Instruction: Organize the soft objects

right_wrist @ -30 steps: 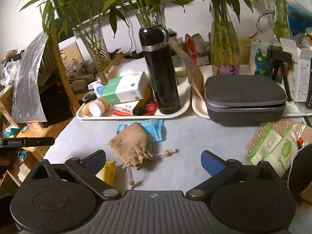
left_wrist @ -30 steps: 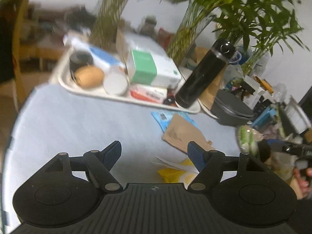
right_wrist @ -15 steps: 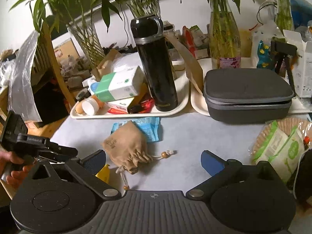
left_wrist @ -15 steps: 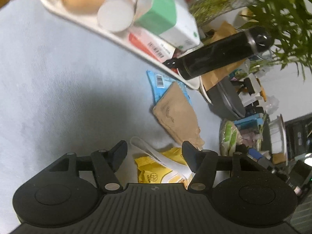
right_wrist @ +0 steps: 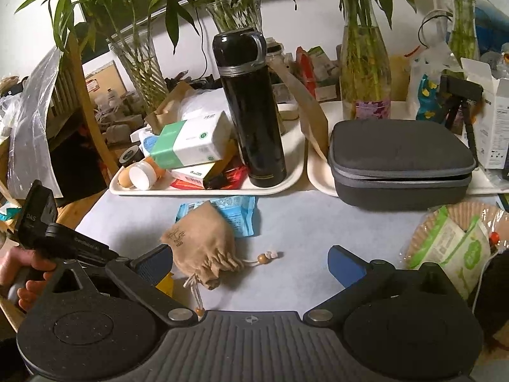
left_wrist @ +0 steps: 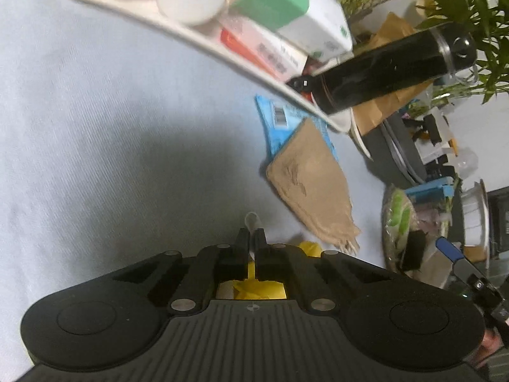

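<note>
My left gripper (left_wrist: 252, 238) is shut on the clear sealed edge of a yellow packet (left_wrist: 254, 286), which lies on the pale blue tablecloth right under its fingers. A bit of that edge pokes out past the fingertips. A tan drawstring pouch (left_wrist: 311, 187) lies just beyond to the right, partly on a blue packet (left_wrist: 276, 117). In the right wrist view my right gripper (right_wrist: 249, 259) hangs open over the cloth, nothing between its fingers. The pouch (right_wrist: 200, 242) sits just inside its left finger. A sliver of the yellow packet (right_wrist: 165, 283) shows beside that finger.
A white tray (right_wrist: 286, 184) at the back holds boxes, a jar and a tall black flask (right_wrist: 251, 111). A grey zip case (right_wrist: 400, 165) sits on a second tray. Green wipe packs (right_wrist: 451, 248) lie at right. Glass vases with plants line the wall. A hand (right_wrist: 28, 273) holds the left gripper.
The left gripper has dropped onto the yellow packet, rolled, and closed its jaws on the packet's clear edge. The right gripper has kept still; the left hand has come into its view.
</note>
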The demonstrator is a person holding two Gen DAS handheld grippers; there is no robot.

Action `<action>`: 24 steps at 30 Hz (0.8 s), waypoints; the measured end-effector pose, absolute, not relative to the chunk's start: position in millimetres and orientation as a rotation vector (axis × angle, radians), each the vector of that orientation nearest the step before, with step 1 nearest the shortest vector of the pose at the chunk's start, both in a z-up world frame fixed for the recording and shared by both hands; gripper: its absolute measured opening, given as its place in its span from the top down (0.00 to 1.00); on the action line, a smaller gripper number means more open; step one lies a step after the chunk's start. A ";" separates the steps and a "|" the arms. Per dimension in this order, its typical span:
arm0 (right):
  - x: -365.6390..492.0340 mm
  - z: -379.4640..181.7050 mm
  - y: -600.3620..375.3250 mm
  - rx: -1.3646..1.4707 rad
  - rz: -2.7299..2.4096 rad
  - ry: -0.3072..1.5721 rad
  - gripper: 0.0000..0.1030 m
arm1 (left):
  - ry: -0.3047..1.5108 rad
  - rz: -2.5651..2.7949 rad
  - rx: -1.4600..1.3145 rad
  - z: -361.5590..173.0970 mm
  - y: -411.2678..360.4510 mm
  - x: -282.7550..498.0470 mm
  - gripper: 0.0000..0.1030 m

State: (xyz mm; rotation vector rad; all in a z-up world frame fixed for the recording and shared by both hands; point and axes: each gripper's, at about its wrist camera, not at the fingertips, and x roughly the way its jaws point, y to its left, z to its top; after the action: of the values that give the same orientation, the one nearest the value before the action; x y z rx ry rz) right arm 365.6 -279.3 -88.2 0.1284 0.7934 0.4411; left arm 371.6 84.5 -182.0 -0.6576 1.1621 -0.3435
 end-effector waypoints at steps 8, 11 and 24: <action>366.0 -87.6 -274.9 0.118 0.444 0.785 0.00 | 1.002 -0.230 -0.440 -145.8 98.6 358.9 0.98; 367.7 -88.8 -271.8 0.115 0.445 0.785 0.00 | 0.956 -0.155 -0.308 -138.1 101.3 353.8 0.96; 380.6 -96.3 -252.8 0.044 0.501 0.782 0.00 | 1.042 -0.117 -0.312 -153.4 103.3 353.8 0.55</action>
State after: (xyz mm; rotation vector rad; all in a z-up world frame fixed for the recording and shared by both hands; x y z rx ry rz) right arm 380.6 -252.8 -96.3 0.0439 0.7816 0.5014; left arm 353.8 103.3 -153.4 -0.3125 1.0416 -0.1165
